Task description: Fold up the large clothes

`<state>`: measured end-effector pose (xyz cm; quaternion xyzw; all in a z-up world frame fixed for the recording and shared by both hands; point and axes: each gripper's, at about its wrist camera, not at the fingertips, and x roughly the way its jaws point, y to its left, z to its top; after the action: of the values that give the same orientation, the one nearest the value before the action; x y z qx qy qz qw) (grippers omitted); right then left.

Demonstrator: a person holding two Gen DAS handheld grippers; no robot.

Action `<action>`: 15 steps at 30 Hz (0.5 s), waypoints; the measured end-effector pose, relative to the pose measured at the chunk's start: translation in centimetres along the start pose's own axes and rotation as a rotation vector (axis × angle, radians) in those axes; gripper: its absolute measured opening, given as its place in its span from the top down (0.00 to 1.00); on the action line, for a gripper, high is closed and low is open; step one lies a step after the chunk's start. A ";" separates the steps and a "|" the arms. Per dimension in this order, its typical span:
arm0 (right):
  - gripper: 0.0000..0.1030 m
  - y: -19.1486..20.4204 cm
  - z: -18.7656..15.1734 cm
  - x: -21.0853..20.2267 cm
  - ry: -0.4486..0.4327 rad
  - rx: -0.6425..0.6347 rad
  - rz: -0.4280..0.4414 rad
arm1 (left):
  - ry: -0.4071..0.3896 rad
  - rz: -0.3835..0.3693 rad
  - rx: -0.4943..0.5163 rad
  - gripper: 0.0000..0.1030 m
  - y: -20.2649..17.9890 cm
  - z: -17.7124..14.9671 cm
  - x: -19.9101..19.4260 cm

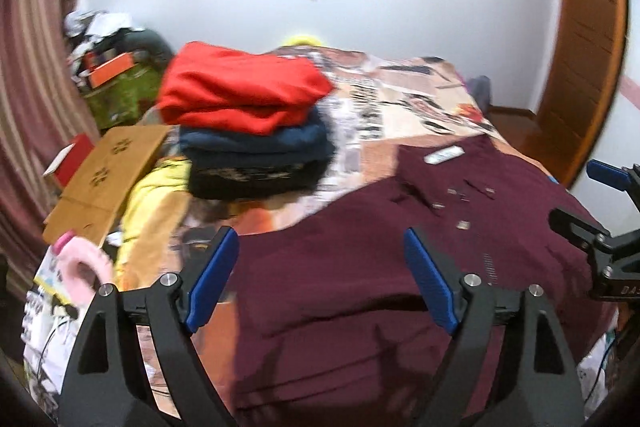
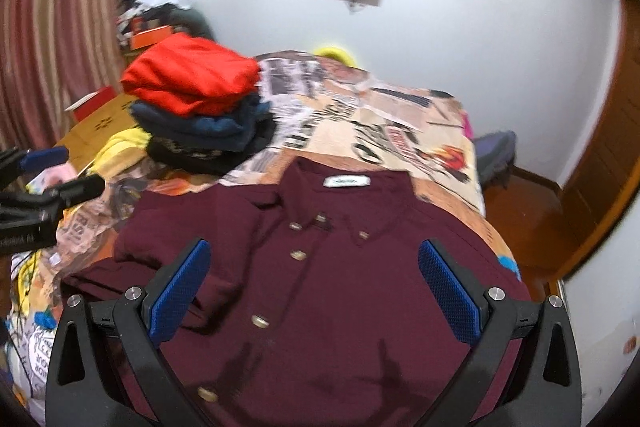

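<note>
A maroon shirt [image 2: 320,291] lies buttoned, front up, on a bed [image 2: 400,115] covered in a printed sheet, its collar and white label toward twelve o'clock. Its left side looks folded in; the sleeve edge shows at about eight o'clock in the right wrist view. The left gripper [image 1: 320,279] hangs above the shirt with its blue pads spread wide and nothing between them. The right gripper [image 2: 316,291] hangs over the button row, its pads likewise wide apart and empty. At ten o'clock from the shirt sits a stack of folded clothes [image 1: 248,123]: red on top, navy beneath, black at the bottom. Farther toward nine o'clock, a flat cardboard box [image 1: 104,175] rests off the bed's edge, and a striped curtain [image 2: 60,27] hangs behind it.
</note>
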<state>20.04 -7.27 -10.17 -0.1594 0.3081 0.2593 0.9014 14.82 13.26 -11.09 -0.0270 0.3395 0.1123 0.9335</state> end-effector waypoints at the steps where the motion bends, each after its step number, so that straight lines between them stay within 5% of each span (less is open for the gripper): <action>1: 0.00 0.8 0.4 0.7 0.014 -0.022 0.036 | -0.003 0.019 -0.012 0.19 1.1 -0.1 0.0; 7: 0.00 4.5 1.3 4.6 0.118 -0.094 0.175 | 0.013 0.126 -0.057 0.18 6.2 -1.7 0.5; 15: 0.02 11.0 0.0 10.9 0.328 -0.245 0.303 | 0.108 0.155 -0.102 0.17 10.0 -4.9 3.0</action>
<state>21.17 5.76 -18.58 -0.2596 0.4366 0.3975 0.7642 11.64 22.96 -16.51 -0.0541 0.3842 0.1999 0.8998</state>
